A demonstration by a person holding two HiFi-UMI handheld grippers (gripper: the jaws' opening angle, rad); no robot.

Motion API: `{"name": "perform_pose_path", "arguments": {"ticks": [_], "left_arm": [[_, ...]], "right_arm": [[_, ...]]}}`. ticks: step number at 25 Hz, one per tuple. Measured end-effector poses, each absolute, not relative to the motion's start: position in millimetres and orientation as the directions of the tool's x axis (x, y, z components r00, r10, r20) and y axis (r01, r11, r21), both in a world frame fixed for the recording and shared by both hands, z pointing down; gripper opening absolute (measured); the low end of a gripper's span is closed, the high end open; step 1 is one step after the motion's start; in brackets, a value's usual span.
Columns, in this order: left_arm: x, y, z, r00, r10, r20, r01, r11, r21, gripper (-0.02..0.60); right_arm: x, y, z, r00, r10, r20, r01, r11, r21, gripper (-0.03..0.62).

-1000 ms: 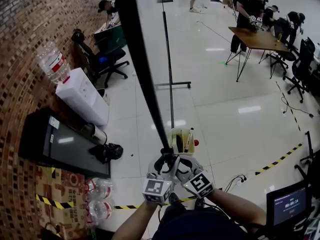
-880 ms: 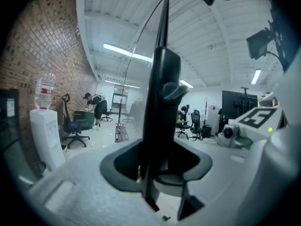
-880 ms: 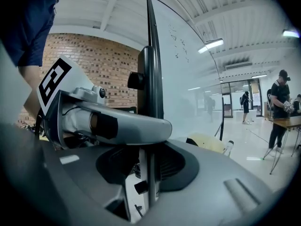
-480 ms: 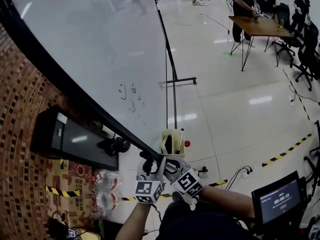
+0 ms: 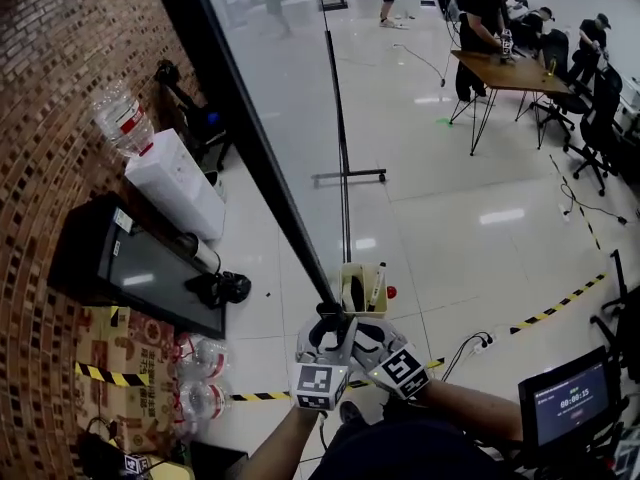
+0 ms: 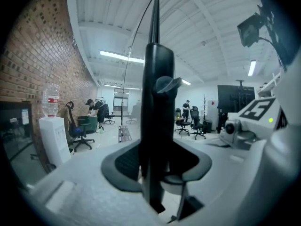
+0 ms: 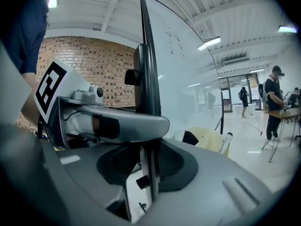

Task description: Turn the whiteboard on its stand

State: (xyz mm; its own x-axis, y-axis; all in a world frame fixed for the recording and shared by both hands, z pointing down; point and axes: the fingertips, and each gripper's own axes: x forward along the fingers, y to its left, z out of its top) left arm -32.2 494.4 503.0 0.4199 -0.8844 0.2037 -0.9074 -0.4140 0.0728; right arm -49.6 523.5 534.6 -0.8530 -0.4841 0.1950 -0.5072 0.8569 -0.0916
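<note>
The left claw (image 5: 326, 334) and right claw (image 5: 362, 340) pinch, side by side, the bottom edge of the black-framed glossy whiteboard (image 5: 252, 140), which is tilted edge-on beside the brick wall (image 5: 60, 118), likely for leverage to pivot it.

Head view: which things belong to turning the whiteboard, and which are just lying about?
In the job: whiteboard, stand, left gripper and right gripper, both clamped on the board's edge.
Lying about: water dispenser, screen by the wall, bottles, pen box, table.
</note>
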Motion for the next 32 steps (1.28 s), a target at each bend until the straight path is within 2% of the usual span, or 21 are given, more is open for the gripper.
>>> {"name": "perform_pose_path", "arguments": {"ticks": [5, 12, 18, 32], "left_arm": [[-30.1, 517.0, 509.8, 0.466, -0.870, 0.161, -0.885, -0.461, 0.066, 0.189], [-30.3, 542.9, 509.9, 0.483, -0.863, 0.148, -0.875, -0.476, 0.081, 0.192], [-29.3, 569.2, 501.2, 0.471, -0.866, 0.169, -0.881, -0.453, 0.133, 0.192], [-62.4, 577.5, 497.5, 0.410, -0.890, 0.201, -0.912, -0.399, 0.093, 0.189]], "right_arm": [[-43.1, 545.7, 534.1, -0.824, -0.530, 0.202, -0.549, 0.835, -0.047, 0.110], [-43.5, 572.0, 534.3, -0.822, -0.525, 0.220, -0.548, 0.835, -0.051, 0.112], [-45.0, 596.3, 535.1, -0.844, -0.485, 0.228, -0.510, 0.858, -0.062, 0.110], [-71.6, 605.6, 524.6, -0.868, -0.440, 0.231, -0.467, 0.881, -0.075, 0.100]]}}
